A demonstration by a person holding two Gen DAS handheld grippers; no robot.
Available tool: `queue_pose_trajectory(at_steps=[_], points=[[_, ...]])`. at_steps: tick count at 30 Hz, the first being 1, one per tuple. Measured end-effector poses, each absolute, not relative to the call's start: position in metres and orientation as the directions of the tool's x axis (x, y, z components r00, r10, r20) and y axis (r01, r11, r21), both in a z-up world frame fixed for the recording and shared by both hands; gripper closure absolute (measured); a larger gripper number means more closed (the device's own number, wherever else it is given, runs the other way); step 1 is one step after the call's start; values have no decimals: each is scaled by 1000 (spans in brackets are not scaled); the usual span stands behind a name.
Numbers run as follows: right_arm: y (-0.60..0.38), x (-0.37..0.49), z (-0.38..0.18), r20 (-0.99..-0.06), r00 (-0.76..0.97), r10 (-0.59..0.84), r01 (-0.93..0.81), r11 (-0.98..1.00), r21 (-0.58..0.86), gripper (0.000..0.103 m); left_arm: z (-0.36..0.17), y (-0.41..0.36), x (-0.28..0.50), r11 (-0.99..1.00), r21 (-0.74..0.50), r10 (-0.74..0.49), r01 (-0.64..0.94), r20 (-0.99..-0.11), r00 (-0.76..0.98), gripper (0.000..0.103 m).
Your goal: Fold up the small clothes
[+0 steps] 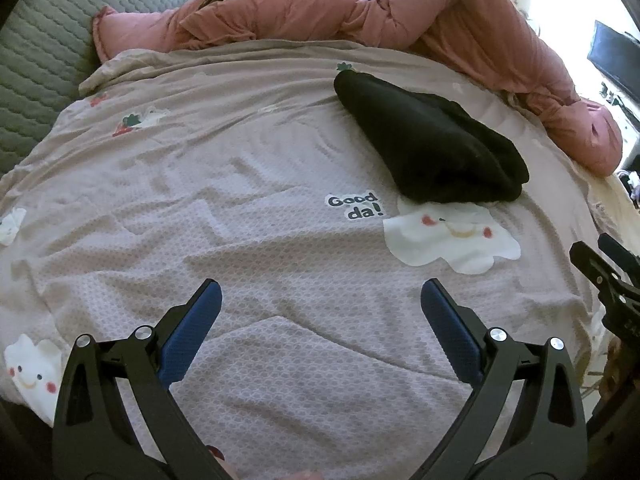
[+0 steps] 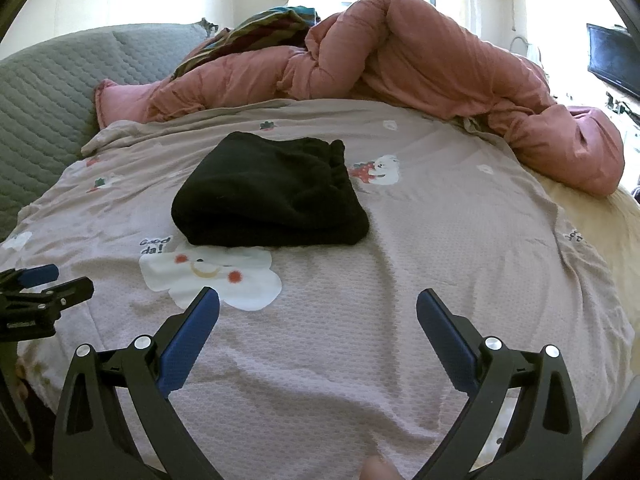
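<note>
**Both grippers wide open above the bed, black garment folded ahead**

I have the left gripper spread wide, its blue-padded fingers holding nothing and hanging over bare bedsheet. My right gripper is likewise wide open and empty, over the near part of the sheet.

The black garment lies in a folded bundle on the sheet, farther in than both grippers. From the left wrist view it sits ahead and to the right; from the right wrist view the same bundle sits ahead and a little left, so it rests roughly between my two lines of sight. Its near edge overlaps the top of a white smiling cloud print, just beside the printed words "Good da!". Neither gripper touches it.

A pink duvet is heaped along the far side of the bed, with a grey quilted headboard at the far left.
</note>
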State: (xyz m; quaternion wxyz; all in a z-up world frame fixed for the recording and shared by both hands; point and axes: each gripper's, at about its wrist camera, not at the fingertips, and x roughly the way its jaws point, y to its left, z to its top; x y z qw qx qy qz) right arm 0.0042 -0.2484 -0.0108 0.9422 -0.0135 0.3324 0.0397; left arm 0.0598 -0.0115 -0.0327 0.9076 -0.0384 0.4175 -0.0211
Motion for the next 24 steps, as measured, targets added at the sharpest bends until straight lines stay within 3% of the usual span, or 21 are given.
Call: queue_pose_trajectory(at_steps=[6, 10, 15, 20, 24], points=[[-272, 4, -13, -635, 772, -27, 21, 1000, -17, 5, -30, -11, 59, 997, -82, -71, 15, -747, 661, 10], [-321, -6, -15, -631, 752, -191, 205, 977, -51, 5, -32, -5, 64, 999, -50, -27, -18, -769, 639, 10], [-425, -43, -18, -641, 658, -394, 494, 869, -27, 5, -33, 26, 74, 994, -94, -34, -62, -776, 629, 10], [-556, -110, -33, -653, 405, -640, 802, 591, -83, 5, -29, 124, 100, 956, -119, 70, -270, -797, 600, 10], [-644, -158, -58, -696, 192, -692, 911, 389, -136, 5, -29, 235, 116, 870, -58, 254, -490, -798, 546, 10]])
